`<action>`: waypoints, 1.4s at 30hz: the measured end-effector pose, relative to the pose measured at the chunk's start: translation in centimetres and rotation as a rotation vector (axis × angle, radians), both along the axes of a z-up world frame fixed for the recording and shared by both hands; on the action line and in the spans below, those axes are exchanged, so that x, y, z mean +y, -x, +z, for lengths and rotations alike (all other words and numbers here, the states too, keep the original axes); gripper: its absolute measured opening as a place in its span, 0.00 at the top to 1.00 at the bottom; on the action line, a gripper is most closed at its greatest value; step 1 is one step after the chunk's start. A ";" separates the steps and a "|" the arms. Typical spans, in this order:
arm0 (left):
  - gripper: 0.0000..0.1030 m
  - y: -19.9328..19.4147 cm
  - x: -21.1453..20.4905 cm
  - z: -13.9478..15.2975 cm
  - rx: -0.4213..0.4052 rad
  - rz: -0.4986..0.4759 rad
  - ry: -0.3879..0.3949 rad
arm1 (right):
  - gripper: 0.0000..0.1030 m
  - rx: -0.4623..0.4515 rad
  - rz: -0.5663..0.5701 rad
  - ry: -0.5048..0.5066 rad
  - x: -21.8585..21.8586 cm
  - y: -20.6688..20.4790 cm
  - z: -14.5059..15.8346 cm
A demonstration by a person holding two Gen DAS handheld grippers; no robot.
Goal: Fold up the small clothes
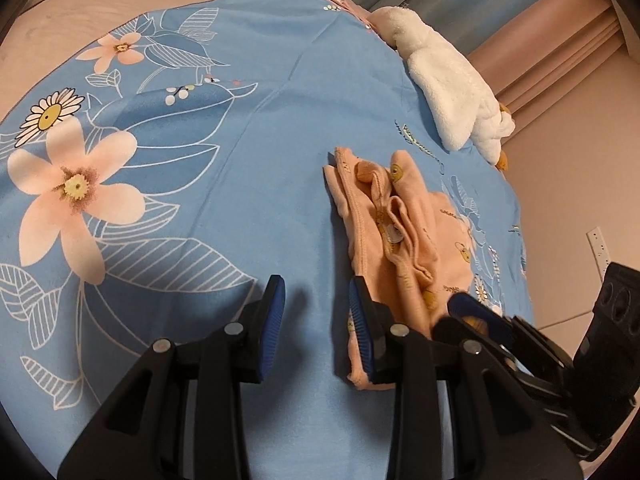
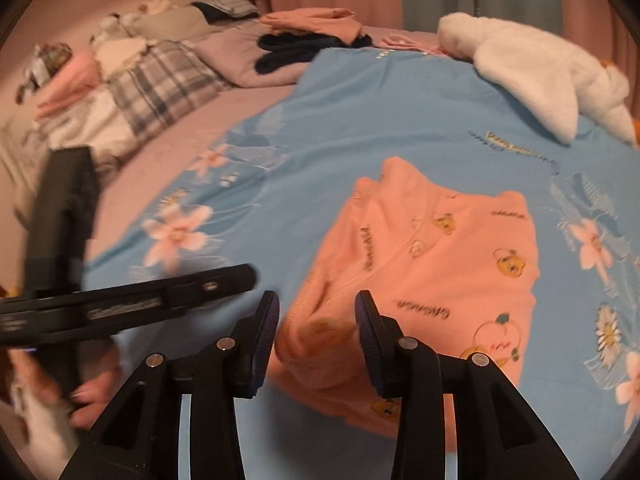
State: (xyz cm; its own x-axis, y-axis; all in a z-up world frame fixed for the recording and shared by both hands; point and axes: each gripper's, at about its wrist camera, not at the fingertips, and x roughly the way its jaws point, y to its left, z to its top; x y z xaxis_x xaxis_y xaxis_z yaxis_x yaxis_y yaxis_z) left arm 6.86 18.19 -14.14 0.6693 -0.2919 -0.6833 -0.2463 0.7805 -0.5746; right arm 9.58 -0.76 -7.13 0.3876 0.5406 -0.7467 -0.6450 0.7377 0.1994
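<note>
A small peach garment with yellow bear prints (image 1: 394, 236) lies partly folded on the blue floral sheet (image 1: 240, 120). It also shows in the right wrist view (image 2: 432, 264). My left gripper (image 1: 318, 308) is open and empty, its right finger at the garment's near left edge. My right gripper (image 2: 318, 320) is open, its jaws on either side of the garment's near left corner, not closed on it. The right gripper also shows in the left wrist view (image 1: 476, 316), low over the garment's near right part. The left gripper's body (image 2: 120, 300) shows at left in the right wrist view.
A white fleece garment (image 1: 452, 84) lies at the sheet's far right edge, also in the right wrist view (image 2: 536, 80). Plaid pillows (image 2: 160, 88), dark clothes (image 2: 296, 50) and pink clothes (image 2: 316, 20) lie at the bed's head. The bed edge and a pink wall are at right.
</note>
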 end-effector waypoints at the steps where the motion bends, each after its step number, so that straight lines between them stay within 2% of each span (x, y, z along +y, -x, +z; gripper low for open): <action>1: 0.68 0.1 0.0 0.0 -0.004 -0.009 0.012 | 0.62 0.012 0.003 -0.023 -0.5 0.2 0.2; 3: 0.68 0.1 0.0 0.0 -0.011 -0.024 0.036 | 0.61 0.006 -0.008 -0.039 -0.9 0.4 0.7; 5: 0.68 0.1 -0.2 0.1 -0.025 -0.043 0.056 | 0.57 -0.023 -0.046 -0.031 -1.7 0.4 1.3; 8: 0.66 0.3 -0.7 0.4 -0.047 -0.077 0.083 | 0.56 -0.060 -0.123 -0.006 -2.6 -0.7 1.7; 10: 0.66 0.1 -1.2 0.6 -0.056 -0.096 0.091 | 0.56 -0.047 -0.184 0.017 -3.1 -2.3 1.1; 14: 0.66 -0.5 -2.7 0.5 -0.059 -0.145 0.094 | 0.56 0.004 -0.234 0.058 -3.1 -4.6 -0.8; 18: 0.65 -1.1 -3.6 0.1 -0.030 -0.162 0.071 | 0.56 0.060 -0.221 0.068 -2.6 -4.1 -3.0; 23: 0.54 -1.1 -2.7 -0.3 -0.010 -0.132 0.071 | 0.54 0.114 -0.195 0.125 -2.0 -1.6 -5.5; 26: 0.50 -1.3 -2.8 -0.3 -0.005 -0.125 0.054 | 0.53 0.063 -0.173 0.140 -2.2 -0.3 -4.9; 28: 0.39 -1.8 -3.2 0.0 -0.008 -0.131 0.050 | 0.53 0.089 -0.175 0.094 -3.1 -0.5 -3.9; 30: 0.33 -2.3 -3.5 0.3 -0.018 -0.138 0.042 | 0.45 0.078 -0.191 0.031 -4.8 -0.9 -2.4; 31: 0.31 -2.6 -3.7 0.5 -0.029 -0.142 0.039 | 0.32 0.056 -0.211 0.012 -5.6 -1.2 -1.7; 32: 0.30 -3.0 -3.8 0.6 -0.034 -0.148 0.041 | 0.25 0.031 -0.242 0.001 -6.5 -1.7 -1.2; 34: 0.28 -4.2 -4.2 0.5 -0.044 -0.180 0.069 | 0.25 0.032 -0.315 -0.006 -8.2 -3.5 -1.0; 37: 0.28 -6.0 -4.5 -0.6 -0.017 -0.213 0.117 | 0.25 0.098 -0.354 -0.053 -9.4 -6.2 -2.1; 41: 0.30 -7.9 -5.0 -2.4 0.050 -0.208 0.078 | 0.25 0.172 -0.376 -0.093 -9.4 -8.8 -4.6; 42: 0.30 -8.3 -5.1 -2.9 0.062 -0.213 0.093 | 0.25 0.183 -0.379 -0.099 -8.9 -9.0 -5.0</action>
